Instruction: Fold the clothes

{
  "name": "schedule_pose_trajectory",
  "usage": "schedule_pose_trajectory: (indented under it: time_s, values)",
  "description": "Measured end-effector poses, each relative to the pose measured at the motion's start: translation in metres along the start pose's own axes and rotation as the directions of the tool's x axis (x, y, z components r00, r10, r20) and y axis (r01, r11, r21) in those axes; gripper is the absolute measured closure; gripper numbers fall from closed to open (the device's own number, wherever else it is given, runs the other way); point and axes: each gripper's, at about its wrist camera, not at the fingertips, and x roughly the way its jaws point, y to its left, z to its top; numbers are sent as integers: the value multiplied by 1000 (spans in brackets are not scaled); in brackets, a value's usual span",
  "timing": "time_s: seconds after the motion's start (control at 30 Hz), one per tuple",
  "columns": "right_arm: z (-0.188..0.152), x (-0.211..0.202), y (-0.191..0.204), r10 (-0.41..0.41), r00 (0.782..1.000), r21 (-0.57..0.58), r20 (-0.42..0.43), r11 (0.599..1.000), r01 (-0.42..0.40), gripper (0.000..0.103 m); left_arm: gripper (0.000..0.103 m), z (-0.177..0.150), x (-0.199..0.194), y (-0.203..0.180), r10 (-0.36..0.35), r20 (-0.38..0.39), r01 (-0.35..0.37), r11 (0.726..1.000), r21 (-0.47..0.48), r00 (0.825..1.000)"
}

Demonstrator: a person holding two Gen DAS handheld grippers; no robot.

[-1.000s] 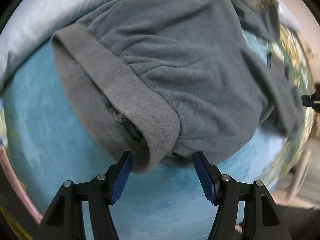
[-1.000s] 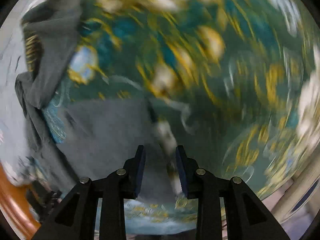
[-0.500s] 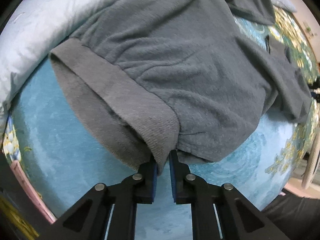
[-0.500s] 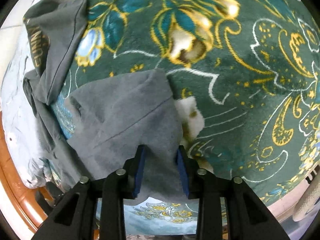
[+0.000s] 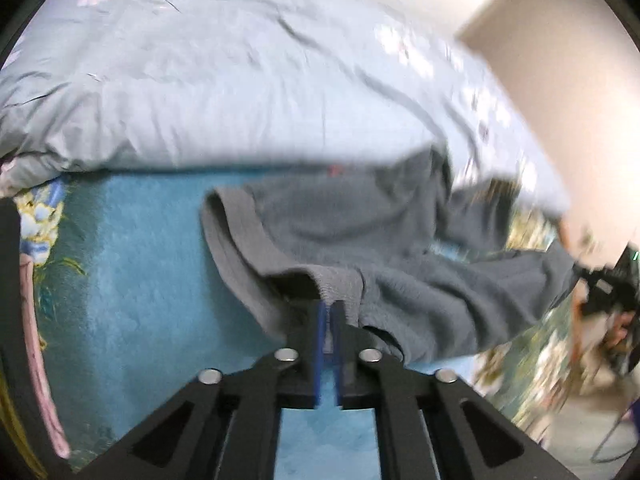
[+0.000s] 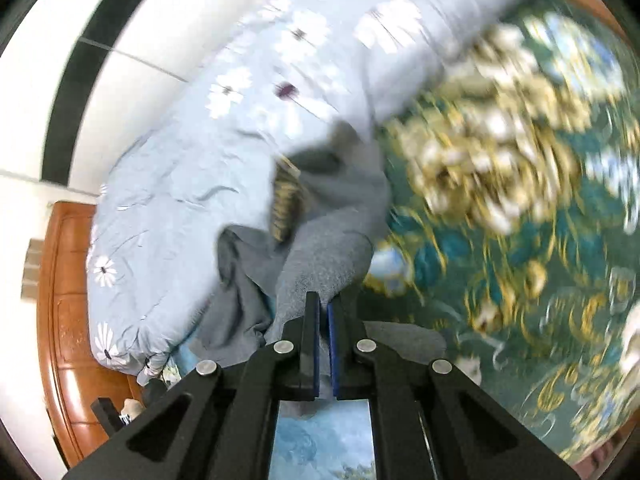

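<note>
A grey fleece garment lies spread on the bed. My left gripper is shut on its ribbed waistband and holds that edge lifted off the blue blanket. My right gripper is shut on the other end of the grey garment, also raised. The right gripper also shows at the right edge of the left wrist view. A second dark grey garment with gold print lies bunched behind the held cloth.
A pale blue flowered duvet lies rolled along the back of the bed, also in the right wrist view. The blanket is blue on the left and dark green with gold flowers on the right. A wooden bed frame runs along the left.
Both grippers closed fully on the grey garment and lifted it; the cameras now tilt up toward the duvet. One second ago the left jaws stood open around the waistband.
</note>
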Motion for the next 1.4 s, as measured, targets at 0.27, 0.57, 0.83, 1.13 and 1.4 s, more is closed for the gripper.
schedule_pose_trajectory:
  time_s: [0.27, 0.57, 0.83, 1.13, 1.4]
  values:
    - [-35, -13, -15, -38, 999, 13, -39, 999, 38, 100, 102, -49, -4, 1, 58, -78, -58, 998, 3, 995]
    - [-41, 5, -33, -120, 990, 24, -71, 992, 122, 100, 38, -89, 70, -13, 134, -213, -93, 977, 192, 968]
    - [-47, 15, -39, -180, 980, 37, -84, 982, 184, 100, 40, -90, 134, -15, 134, -306, -36, 952, 305, 943]
    - [-53, 1, -34, -205, 978, 57, -30, 977, 206, 100, 99, -90, 113, -19, -28, -315, 102, 970, 221, 949]
    - [-68, -38, -11, -142, 989, 5, 36, 990, 141, 103, 99, -87, -23, 18, -224, -154, 243, 963, 121, 963]
